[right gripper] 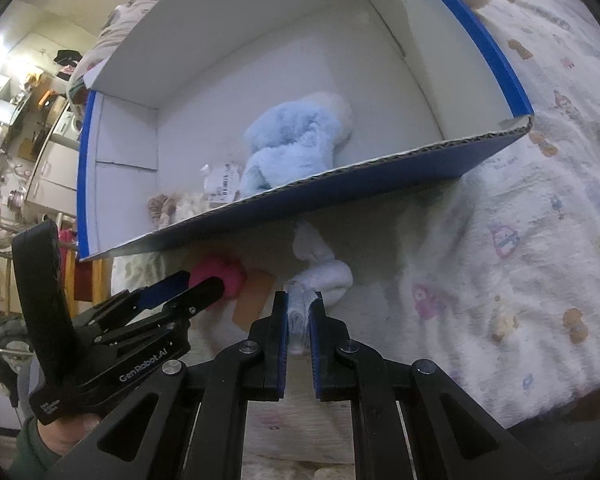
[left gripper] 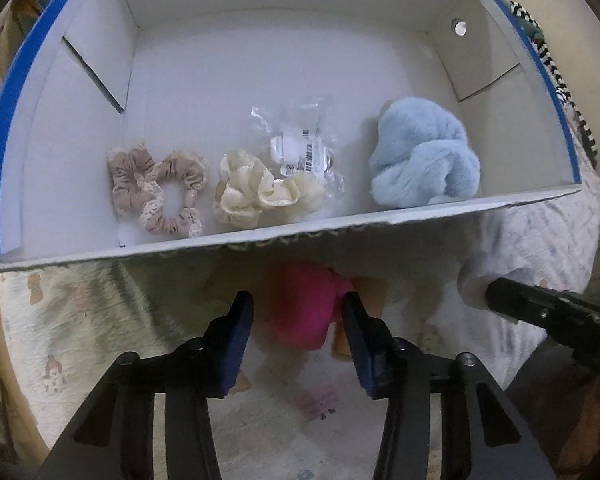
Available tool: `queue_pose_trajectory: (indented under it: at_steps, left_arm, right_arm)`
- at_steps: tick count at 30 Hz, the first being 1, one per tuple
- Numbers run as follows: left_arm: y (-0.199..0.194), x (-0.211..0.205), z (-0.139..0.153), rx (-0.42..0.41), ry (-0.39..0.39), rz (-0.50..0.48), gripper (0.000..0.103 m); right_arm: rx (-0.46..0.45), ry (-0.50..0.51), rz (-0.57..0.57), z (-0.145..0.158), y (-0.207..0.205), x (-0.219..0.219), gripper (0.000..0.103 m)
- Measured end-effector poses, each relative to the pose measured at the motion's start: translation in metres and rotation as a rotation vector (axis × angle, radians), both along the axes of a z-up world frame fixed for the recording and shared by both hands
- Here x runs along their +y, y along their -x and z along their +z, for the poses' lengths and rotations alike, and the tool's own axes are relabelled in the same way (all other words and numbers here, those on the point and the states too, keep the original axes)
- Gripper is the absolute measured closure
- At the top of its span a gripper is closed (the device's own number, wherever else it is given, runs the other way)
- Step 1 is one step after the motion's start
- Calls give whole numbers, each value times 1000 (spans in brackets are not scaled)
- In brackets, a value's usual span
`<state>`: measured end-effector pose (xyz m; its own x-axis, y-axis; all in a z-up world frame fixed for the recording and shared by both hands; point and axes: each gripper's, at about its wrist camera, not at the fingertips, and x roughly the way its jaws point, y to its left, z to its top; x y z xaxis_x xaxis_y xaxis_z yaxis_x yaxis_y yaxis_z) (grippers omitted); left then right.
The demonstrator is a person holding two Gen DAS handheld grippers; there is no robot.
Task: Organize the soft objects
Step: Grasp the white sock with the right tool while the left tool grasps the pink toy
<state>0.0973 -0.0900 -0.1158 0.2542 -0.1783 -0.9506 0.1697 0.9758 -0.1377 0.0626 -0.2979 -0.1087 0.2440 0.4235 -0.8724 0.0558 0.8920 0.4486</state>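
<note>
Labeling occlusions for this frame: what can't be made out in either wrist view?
- Pink soft item: left wrist view, top hidden behind the box front wall; contact with the left gripper unclear.
- White sock: right wrist view, near end hidden between the right gripper fingers.
- Barcode label on the plastic bag: too small to read.
- Cream scrunchie and beige scrunchie: right wrist view, mostly hidden by the box wall.

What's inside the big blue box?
Inside the box: a fluffy blue sock bundle, a cream scrunchie, a beige lace scrunchie and a clear plastic packet. The cream scrunchie covers part of the packet.
</note>
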Motion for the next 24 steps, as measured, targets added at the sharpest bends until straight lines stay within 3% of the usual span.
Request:
queue_pose_trajectory:
  at_steps: [1,4,12,24]
  left_arm:
    - [0,0,0,0,2,-2,78]
    - [1,-2,3,-15,0,-10,84]
    - [25,33,24,-6,77,38,85]
    - [45,72,33,-25,27,113,85]
  right_arm:
    - [0,0,-2,0,0,0,92]
    - [-3,2,2,1,0,1,92]
    - [9,21,26,-3,-1,14,92]
    - [16,61,59,-4,0,28,91]
